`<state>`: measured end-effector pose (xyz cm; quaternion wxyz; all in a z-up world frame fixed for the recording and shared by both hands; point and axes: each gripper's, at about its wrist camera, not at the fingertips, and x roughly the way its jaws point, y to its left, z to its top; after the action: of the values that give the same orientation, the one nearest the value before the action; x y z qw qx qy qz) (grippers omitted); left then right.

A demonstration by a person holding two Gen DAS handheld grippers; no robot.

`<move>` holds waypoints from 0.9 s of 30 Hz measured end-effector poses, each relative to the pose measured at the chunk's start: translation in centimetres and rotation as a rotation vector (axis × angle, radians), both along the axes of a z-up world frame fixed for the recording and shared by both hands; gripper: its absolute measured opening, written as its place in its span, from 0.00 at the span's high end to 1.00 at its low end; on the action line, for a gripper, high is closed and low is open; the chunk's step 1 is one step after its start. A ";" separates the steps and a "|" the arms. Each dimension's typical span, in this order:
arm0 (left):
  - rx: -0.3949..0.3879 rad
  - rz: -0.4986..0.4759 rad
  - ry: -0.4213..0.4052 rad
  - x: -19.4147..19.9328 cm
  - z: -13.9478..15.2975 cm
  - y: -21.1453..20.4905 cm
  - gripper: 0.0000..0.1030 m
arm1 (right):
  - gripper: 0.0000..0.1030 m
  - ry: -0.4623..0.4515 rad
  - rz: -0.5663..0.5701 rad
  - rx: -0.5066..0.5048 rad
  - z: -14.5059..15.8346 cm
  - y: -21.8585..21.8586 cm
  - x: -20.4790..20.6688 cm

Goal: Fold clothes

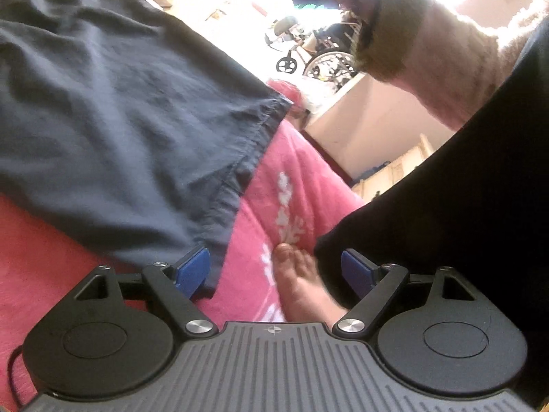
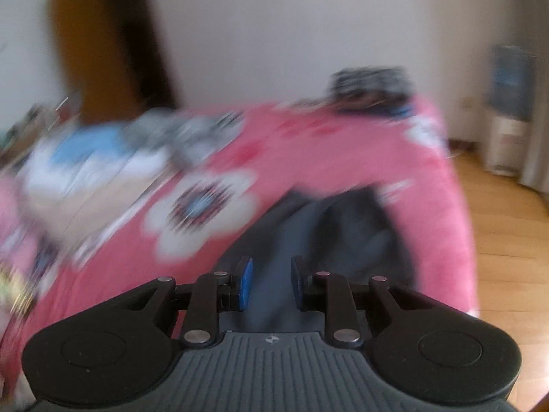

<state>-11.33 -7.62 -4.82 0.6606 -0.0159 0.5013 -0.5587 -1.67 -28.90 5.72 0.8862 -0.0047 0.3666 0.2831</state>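
- Pink floral bedspread (image 2: 308, 158) covers the bed; wooden floor (image 2: 507, 240) to its side.
- Dark navy garment (image 1: 120, 120) lies spread on the bedspread.
- Left tongs (image 1: 276, 273) spread wide, empty, one pad at the garment's edge.
- Right tongs (image 2: 269, 285) narrowly parted around a garment fold; contact unclear through blur.

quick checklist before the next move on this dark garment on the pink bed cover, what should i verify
1. Left gripper open and empty: ok, jaws wide apart.
2. Garment hem within its reach: ok, the dark garment edge lies by one blue pad.
3. Bare foot out of the jaws' path: not ok, it shows between them.
4. Right gripper grip on cloth: cannot tell, dark fabric sits between the partly open jaws, no contact seen.
5. Garment flat on the pink bed cover: cannot tell, view blurred.
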 end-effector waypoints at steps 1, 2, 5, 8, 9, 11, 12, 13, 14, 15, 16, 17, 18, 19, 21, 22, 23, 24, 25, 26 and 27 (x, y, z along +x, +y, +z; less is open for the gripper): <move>0.007 0.013 -0.005 0.1 0.0 0.5 0.18 | 0.75 0.031 0.043 -0.015 -0.6 0.9 -0.9; 0.013 0.030 -0.003 0.2 0.0 1.0 0.18 | 0.75 0.065 0.085 -0.030 -1.2 1.8 -1.7; 0.033 0.083 0.001 0.8 -0.1 2.5 0.18 | 0.75 0.142 0.180 -0.091 -3.7 4.1 -4.8; 0.052 0.173 -0.005 1.9 -0.2 4.5 0.18 | 0.75 0.225 0.230 -0.154 -6.2 5.5 -8.0; 0.057 0.222 0.005 2.6 -0.4 5.2 0.18 | 0.75 0.253 0.247 -0.175 -7.0 6.0 -9.0; 0.066 0.321 0.026 4.2 -0.8 6.7 0.18 | 0.75 0.252 0.268 -0.192 -6.8 6.3 -10.7; 0.069 0.377 0.042 5.2 -1.1 7.5 0.18 | 0.75 0.248 0.278 -0.199 -6.6 6.4 -11.5; 0.066 0.441 0.060 6.3 -1.3 8.4 0.18 | 0.75 0.244 0.288 -0.205 -6.4 6.5 -12.4; 0.053 0.500 0.077 7.3 -1.4 9.2 0.18 | 0.75 0.239 0.300 -0.203 -6.0 6.6 -13.0; 0.039 0.545 0.090 8.2 -1.5 9.8 0.18 | 0.75 0.235 0.311 -0.199 -5.6 6.8 -13.6; 0.032 0.586 0.097 9.1 -1.6 10.2 0.18 | 0.75 0.224 0.323 -0.205 -5.3 7.1 -14.0; 0.024 0.625 0.103 9.9 -1.6 10.6 0.18 | 0.74 0.211 0.335 -0.214 -5.0 7.4 -14.4; 0.018 0.647 0.098 10.6 -1.6 10.8 0.19 | 0.72 0.202 0.345 -0.219 -4.9 7.7 -14.8; 0.016 0.667 0.086 11.2 -1.7 10.7 0.19 | 0.70 0.195 0.355 -0.224 -4.9 8.0 -15.1; 0.031 0.706 0.077 12.0 -2.0 10.6 0.19 | 0.69 0.184 0.375 -0.226 -5.0 8.6 -15.4; 0.033 0.723 0.087 12.3 -2.3 10.5 0.20 | 0.69 0.181 0.384 -0.224 -5.1 9.0 -15.6; 0.031 0.737 0.101 12.5 -2.7 10.5 0.20 | 0.69 0.178 0.392 -0.222 -5.1 9.4 -15.8; 0.029 0.751 0.113 12.7 -3.0 10.4 0.20 | 0.68 0.176 0.399 -0.221 -5.2 9.7 -16.0; 0.023 0.761 0.113 12.6 -3.1 10.3 0.20 | 0.68 0.174 0.407 -0.220 -5.3 10.0 -16.2; 0.017 0.770 0.112 12.6 -3.3 10.3 0.20 | 0.68 0.172 0.414 -0.219 -5.3 10.4 -16.4; 0.014 0.780 0.105 12.7 -3.2 10.3 0.20 | 0.68 0.173 0.417 -0.216 -5.4 10.6 -16.4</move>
<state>1.32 2.68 -8.04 0.7967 -0.2293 0.4947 -0.2607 -18.04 -18.29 0.30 0.7683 -0.1506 0.4603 0.4185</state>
